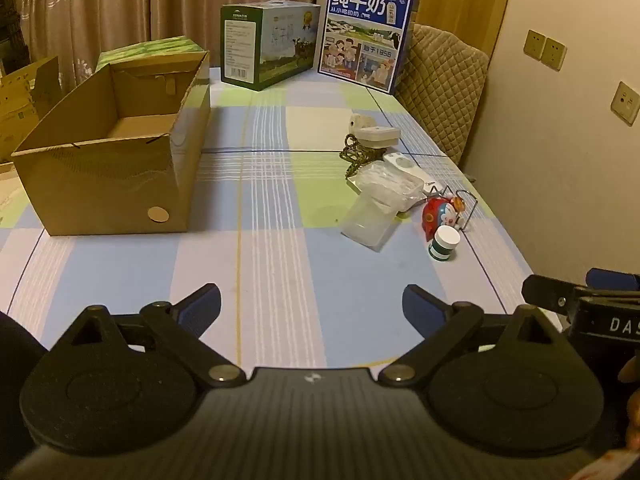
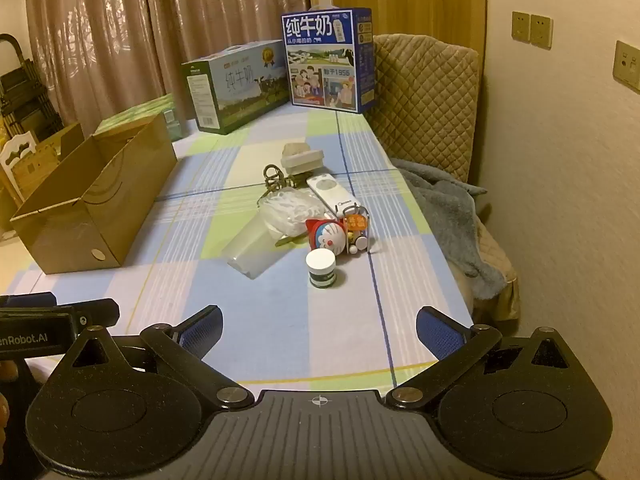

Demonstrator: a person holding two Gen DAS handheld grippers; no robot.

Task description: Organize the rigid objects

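- Left claw [image 1: 312, 304] hangs spread wide over the checked surface [image 1: 280, 280], nothing between its pads.
- Right claw [image 2: 319, 330] likewise released and empty.
- The clutter sits mid-surface toward the right edge: white-capped jar [image 2: 321, 267], red toy [image 2: 326, 236], a clear cup [image 2: 250, 250] on its side.
- Keyring [image 2: 274, 178] half-buried, hard to read.
- Open cardboard box [image 1: 116, 152] stands left, its floor only partly visible.
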